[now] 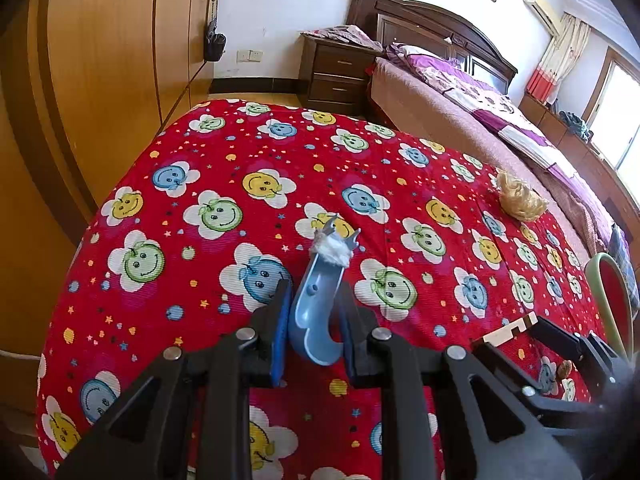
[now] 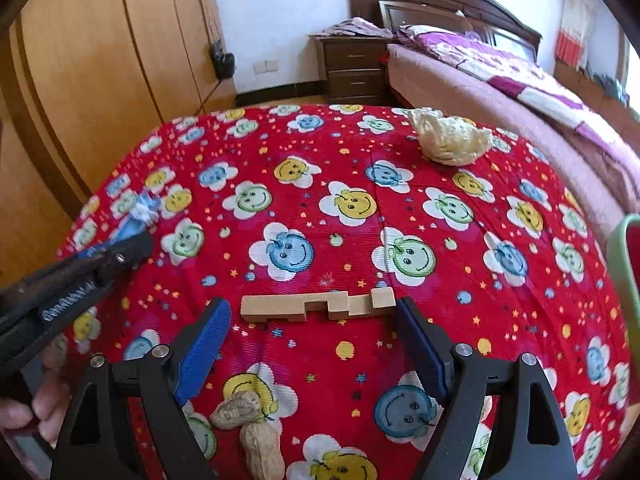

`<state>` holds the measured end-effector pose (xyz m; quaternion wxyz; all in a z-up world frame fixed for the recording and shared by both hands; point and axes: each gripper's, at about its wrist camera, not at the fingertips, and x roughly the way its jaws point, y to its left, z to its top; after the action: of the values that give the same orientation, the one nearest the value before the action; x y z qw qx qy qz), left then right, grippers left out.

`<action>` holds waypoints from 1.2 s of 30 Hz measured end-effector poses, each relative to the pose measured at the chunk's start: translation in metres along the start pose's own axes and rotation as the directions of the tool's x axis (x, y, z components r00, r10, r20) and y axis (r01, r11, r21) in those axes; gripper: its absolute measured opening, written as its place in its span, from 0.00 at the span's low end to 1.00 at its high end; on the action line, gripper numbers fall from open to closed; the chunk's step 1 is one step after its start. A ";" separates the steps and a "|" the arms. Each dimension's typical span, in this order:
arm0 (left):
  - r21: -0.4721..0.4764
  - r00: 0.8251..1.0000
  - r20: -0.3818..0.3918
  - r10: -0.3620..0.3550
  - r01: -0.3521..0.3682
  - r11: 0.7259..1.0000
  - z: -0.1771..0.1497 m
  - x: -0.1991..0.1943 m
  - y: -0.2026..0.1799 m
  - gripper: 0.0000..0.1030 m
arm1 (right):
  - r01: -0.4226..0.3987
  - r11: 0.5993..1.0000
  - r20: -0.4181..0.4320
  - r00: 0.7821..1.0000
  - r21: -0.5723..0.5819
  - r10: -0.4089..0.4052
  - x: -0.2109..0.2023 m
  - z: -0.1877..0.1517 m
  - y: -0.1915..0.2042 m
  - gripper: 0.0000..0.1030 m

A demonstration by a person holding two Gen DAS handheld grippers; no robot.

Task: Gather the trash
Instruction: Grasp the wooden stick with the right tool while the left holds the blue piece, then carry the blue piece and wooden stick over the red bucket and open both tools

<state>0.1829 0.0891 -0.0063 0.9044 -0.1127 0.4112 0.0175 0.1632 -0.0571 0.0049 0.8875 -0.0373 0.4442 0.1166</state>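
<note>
My left gripper (image 1: 314, 292) is shut on a blue plastic tong (image 1: 316, 300), held above the red smiley-print cloth (image 1: 224, 152). The tong's toothed tip pinches a small white wad (image 1: 332, 250). My right gripper (image 2: 313, 306) is open, its blue pads (image 2: 204, 344) on either side of a notched wooden block (image 2: 316, 308) that lies on the cloth between them, untouched. Two peanuts (image 2: 240, 408) lie just below that gripper. A crumpled yellowish wrapper (image 2: 450, 140) rests near the far right edge. The left gripper (image 2: 80, 272) also shows at the left of the right wrist view.
The cloth-covered table drops off at its rounded edges. A wooden wardrobe (image 1: 100, 80) stands to the left, a dark nightstand (image 1: 340, 72) and a bed (image 1: 500, 100) behind. A green-rimmed red object (image 2: 628, 272) sits at the right edge.
</note>
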 end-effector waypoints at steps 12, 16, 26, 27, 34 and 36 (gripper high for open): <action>0.000 1.000 0.001 -0.001 0.001 1.000 0.000 0.000 0.002 0.21 | -0.009 1.000 0.005 1.000 0.020 0.009 -0.005 -0.003 -0.007 0.76; 0.002 1.000 0.004 -0.004 0.004 1.000 0.000 -0.001 0.002 0.21 | -0.049 0.997 0.016 0.999 0.067 0.048 -0.016 -0.007 -0.018 0.76; 0.026 0.999 0.029 -0.029 0.028 0.999 -0.001 -0.014 -0.013 0.21 | -0.066 0.986 0.102 0.994 0.155 0.050 -0.064 -0.025 -0.054 0.76; 0.028 0.999 0.034 -0.032 0.031 0.999 -0.001 -0.017 -0.015 0.21 | -0.063 0.985 0.110 0.993 0.163 0.045 -0.070 -0.027 -0.059 0.76; 0.045 0.995 0.060 -0.077 0.074 0.996 -0.002 -0.040 -0.037 0.21 | -0.054 0.975 0.162 0.987 0.217 0.019 -0.099 -0.039 -0.088 0.76; 0.049 0.993 0.061 -0.097 0.095 0.994 -0.003 -0.047 -0.043 0.21 | -0.057 0.971 0.176 0.984 0.231 0.016 -0.106 -0.041 -0.094 0.76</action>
<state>0.1552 0.0496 0.0354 0.9190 -0.1111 0.3769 -0.0318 0.0924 -0.1739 0.0613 0.9186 0.0865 0.3768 0.0821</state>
